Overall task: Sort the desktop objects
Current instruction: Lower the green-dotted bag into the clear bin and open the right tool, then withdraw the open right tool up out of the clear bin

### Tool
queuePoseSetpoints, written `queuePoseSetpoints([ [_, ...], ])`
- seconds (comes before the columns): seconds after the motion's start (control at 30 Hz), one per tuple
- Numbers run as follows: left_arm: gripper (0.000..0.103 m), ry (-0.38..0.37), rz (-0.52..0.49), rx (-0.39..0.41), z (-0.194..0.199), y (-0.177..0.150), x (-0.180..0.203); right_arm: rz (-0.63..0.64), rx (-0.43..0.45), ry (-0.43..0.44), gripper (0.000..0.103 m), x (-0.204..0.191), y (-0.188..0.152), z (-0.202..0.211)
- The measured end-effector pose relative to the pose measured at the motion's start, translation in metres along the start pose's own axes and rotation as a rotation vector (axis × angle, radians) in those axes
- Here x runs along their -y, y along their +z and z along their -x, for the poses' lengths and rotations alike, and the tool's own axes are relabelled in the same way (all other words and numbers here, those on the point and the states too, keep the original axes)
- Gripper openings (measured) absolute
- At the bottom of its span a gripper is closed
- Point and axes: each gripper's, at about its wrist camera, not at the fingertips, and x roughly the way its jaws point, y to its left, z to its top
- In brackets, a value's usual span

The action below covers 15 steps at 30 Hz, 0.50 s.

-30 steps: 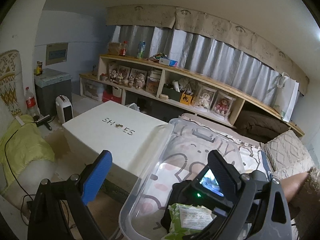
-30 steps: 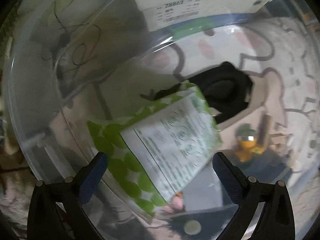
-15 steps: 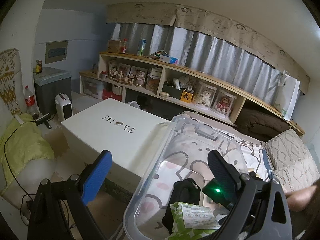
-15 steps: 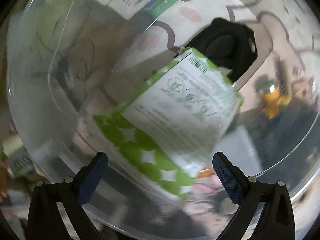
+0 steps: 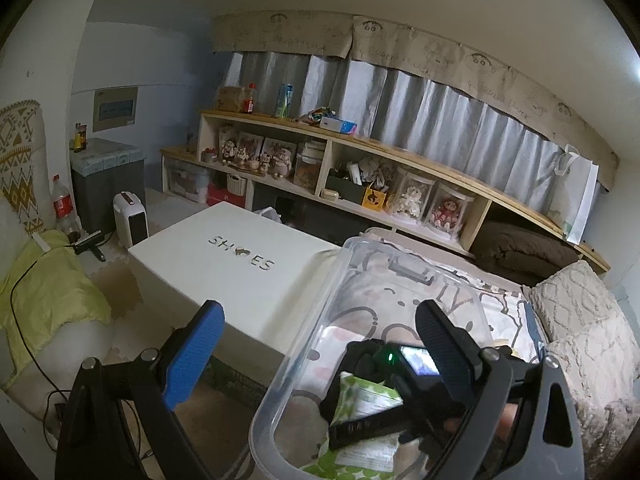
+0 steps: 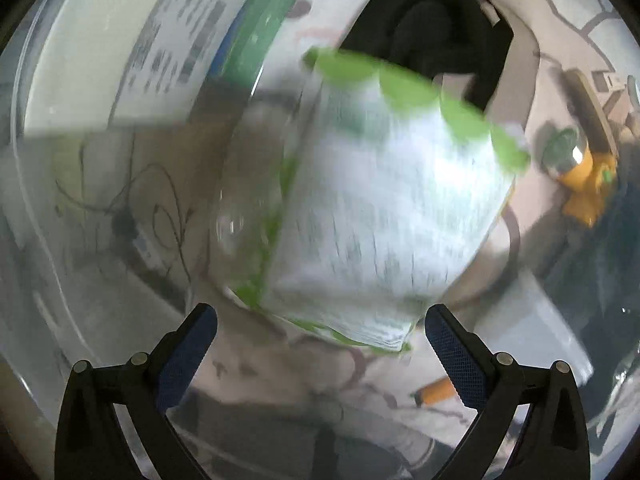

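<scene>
A clear plastic bin [image 5: 320, 320] sits on a cartoon-print bedsheet. Inside it lie a green-and-white wipes pack [image 5: 366, 398] and a black bundle [image 5: 362, 356] behind it. My left gripper [image 5: 316, 344] hovers open at the bin's near rim, holding nothing. The right gripper's body, with a lit screen [image 5: 420, 362], reaches into the bin over the pack. In the right wrist view the wipes pack [image 6: 384, 216] fills the middle, blurred, just ahead of my open right gripper [image 6: 320, 340]. The black bundle [image 6: 432, 24] lies beyond it.
A white shoe box [image 5: 232, 264] stands left of the bin. A yellow toy [image 6: 580, 184] shows through the bin wall at right, and an orange pen-like item [image 6: 434, 394] lies below. Shelves [image 5: 340, 184] line the far wall; cushions [image 5: 576, 320] rest at right.
The right gripper has swung and come closer to the wipes pack, which now looms larger and blurred. In the left wrist view it has moved back into the bin. The left gripper stays put.
</scene>
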Motion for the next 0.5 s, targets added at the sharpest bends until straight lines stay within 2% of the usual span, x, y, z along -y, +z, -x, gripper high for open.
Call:
queuePoseSetpoints([
  [0.1, 0.097, 0.006, 0.005, -0.009, -0.006, -0.001, -0.002, -0.034, 0.048, -0.001, 0.103, 0.009, 0.008, 0.008],
  [0.23, 0.097, 0.021, 0.004, -0.024, -0.013, -0.004, -0.002, -0.049, 0.081, 0.031, 0.103, 0.018, 0.001, 0.021],
  [0.37, 0.097, 0.029, -0.018, -0.036, -0.016, -0.005, 0.002, 0.000, 0.147, 0.086, 0.103, 0.016, -0.014, 0.047],
  [0.5, 0.097, 0.049, -0.031, -0.037, -0.015, -0.005, 0.005, 0.108, 0.244, 0.116, 0.103, 0.003, -0.041, 0.071],
])
